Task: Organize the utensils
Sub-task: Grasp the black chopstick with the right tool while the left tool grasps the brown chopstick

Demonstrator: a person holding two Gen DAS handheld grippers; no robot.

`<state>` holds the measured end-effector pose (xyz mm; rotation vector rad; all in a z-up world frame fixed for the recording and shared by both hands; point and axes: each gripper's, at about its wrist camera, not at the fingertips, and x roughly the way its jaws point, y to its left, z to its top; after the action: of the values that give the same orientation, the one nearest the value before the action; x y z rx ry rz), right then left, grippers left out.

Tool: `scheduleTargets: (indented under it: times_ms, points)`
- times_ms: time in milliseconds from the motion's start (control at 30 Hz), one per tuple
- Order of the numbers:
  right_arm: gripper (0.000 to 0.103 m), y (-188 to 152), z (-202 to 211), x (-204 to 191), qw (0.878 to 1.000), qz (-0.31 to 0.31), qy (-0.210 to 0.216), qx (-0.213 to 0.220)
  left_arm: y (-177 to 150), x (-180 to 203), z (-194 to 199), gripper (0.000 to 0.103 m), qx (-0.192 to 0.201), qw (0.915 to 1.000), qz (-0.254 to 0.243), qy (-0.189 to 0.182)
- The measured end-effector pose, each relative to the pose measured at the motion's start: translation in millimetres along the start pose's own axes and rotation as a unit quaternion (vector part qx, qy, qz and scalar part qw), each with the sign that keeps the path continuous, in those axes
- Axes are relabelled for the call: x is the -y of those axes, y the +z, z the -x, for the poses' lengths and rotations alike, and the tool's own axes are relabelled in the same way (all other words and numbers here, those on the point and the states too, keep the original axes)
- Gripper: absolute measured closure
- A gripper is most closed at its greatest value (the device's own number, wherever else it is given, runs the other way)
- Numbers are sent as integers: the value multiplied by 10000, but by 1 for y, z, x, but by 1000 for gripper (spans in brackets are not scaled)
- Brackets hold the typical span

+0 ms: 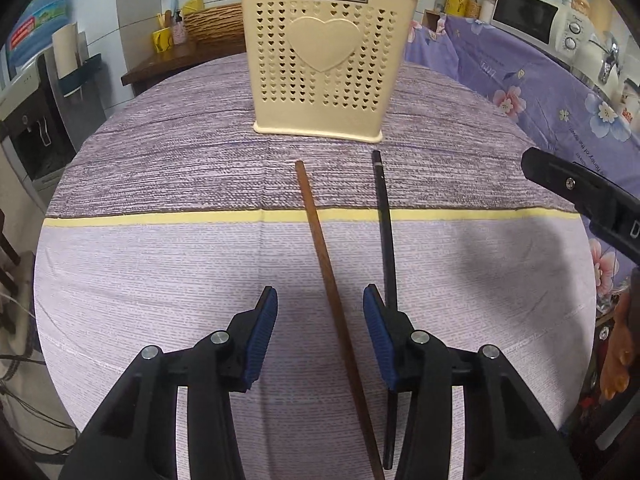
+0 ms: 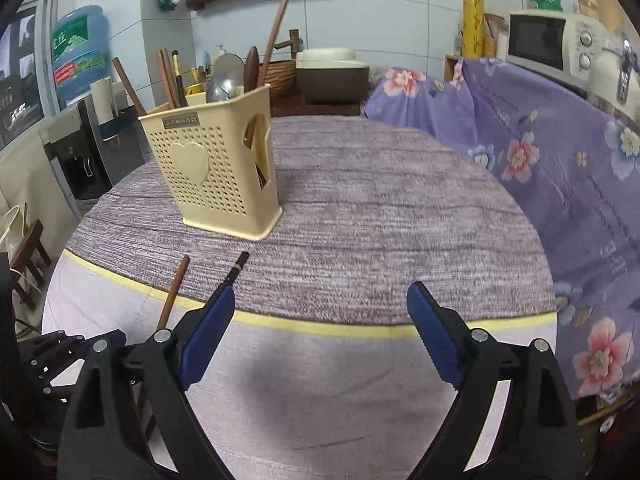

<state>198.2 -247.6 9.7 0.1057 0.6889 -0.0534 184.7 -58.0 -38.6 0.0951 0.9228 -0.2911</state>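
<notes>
A cream perforated utensil holder (image 1: 326, 60) with a heart on its front stands upright on the round table; it also shows in the right wrist view (image 2: 216, 168), with chopsticks and spoons standing in it. A brown chopstick (image 1: 332, 288) and a black chopstick (image 1: 386, 240) lie on the cloth in front of it, pointing toward the holder. My left gripper (image 1: 320, 300) is open low over the cloth, and the brown chopstick runs between its pads untouched. My right gripper (image 2: 322, 308) is open and empty, right of both chopsticks (image 2: 174, 292); one of its fingers shows at the right edge of the left wrist view (image 1: 580, 192).
The table wears a purple cloth with a yellow stripe (image 1: 160, 218). A flowered purple cover (image 2: 540, 168) drapes furniture to the right, with a microwave (image 2: 556, 40) above it. A water dispenser (image 2: 80, 132) stands at the left beyond the table edge.
</notes>
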Motion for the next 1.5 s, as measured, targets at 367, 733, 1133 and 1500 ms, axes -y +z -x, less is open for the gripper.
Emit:
scheduleTargets:
  times_ms: [367, 733, 1133, 1500]
  points:
    - [10, -14, -7, -13, 9994, 70, 16, -345, -15, -12, 1, 68, 46, 9989, -128, 457]
    - [10, -49, -28, -80, 9883, 509, 659, -1275, -23, -52, 15, 71, 48, 9990, 364, 263]
    - [10, -66, -31, -109, 9789, 1224, 401, -1587, -23, -63, 15, 71, 66, 9984, 553, 115]
    - [10, -57, -29, -52, 9800, 1103, 88, -1654, -23, -70, 18, 71, 85, 9971, 742, 140]
